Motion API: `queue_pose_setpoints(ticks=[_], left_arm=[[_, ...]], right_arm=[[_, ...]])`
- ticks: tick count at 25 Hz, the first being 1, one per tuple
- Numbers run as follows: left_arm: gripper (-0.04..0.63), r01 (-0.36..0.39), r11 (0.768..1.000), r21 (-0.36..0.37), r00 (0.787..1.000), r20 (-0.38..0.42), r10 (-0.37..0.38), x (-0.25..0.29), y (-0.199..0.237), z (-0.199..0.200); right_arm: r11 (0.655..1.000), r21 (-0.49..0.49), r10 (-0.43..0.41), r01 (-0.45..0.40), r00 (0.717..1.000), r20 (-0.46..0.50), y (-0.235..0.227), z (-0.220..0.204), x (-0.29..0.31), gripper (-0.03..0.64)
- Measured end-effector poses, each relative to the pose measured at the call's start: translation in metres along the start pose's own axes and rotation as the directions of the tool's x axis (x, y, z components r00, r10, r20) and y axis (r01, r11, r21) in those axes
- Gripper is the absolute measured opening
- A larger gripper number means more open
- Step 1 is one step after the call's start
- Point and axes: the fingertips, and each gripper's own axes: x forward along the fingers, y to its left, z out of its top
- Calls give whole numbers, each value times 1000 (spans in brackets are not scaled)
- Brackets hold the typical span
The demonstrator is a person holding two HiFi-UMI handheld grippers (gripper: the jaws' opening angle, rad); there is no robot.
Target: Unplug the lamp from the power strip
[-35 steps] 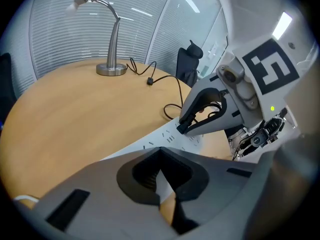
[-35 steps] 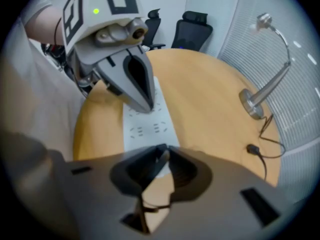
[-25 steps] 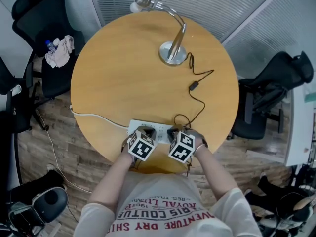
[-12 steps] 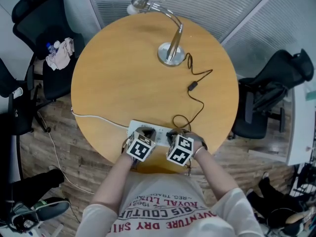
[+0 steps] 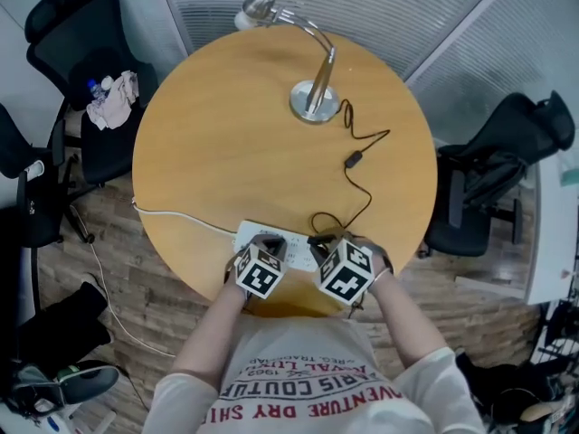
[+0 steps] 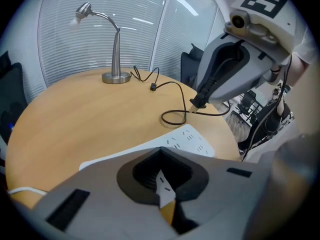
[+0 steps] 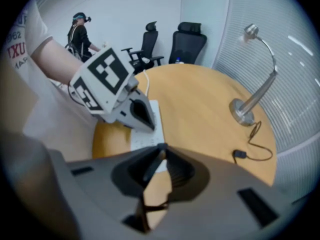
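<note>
A round wooden table [image 5: 226, 143] stands on a plank floor [image 5: 118, 278], close to a wall of slatted blinds [image 5: 398, 3]. To its left is a black office chair [image 5: 68, 25] with a crumpled pale cloth [image 5: 113, 99] and a blue-capped bottle [image 5: 90, 85] on the seat. Another black chair [image 5: 507, 161] stands to the right. In the right gripper view, a person [image 7: 80, 31] stands far off, near two more chairs [image 7: 187, 44].

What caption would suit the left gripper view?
Right gripper holds the black plug, pulled clear of the white power strip.
</note>
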Motion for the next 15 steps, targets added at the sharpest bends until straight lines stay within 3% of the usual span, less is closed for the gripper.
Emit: queue_pose_setpoints(ticks=[5,12,15], left_arm=[[26,-11,1000,3,1000,-3,12,1,-1,1],[26,-72,996,51,997,4,72,0,-1,0],[26,-52,999,6,999,13,52,-3,0,-4]], right_arm=[[1000,23,-20,19,1000,10,0,-5,-3,69],[994,43,-107,102,987,120,-2,7,-25,71],[985,89,-160,145,968,193,-7,9,-40,71]])
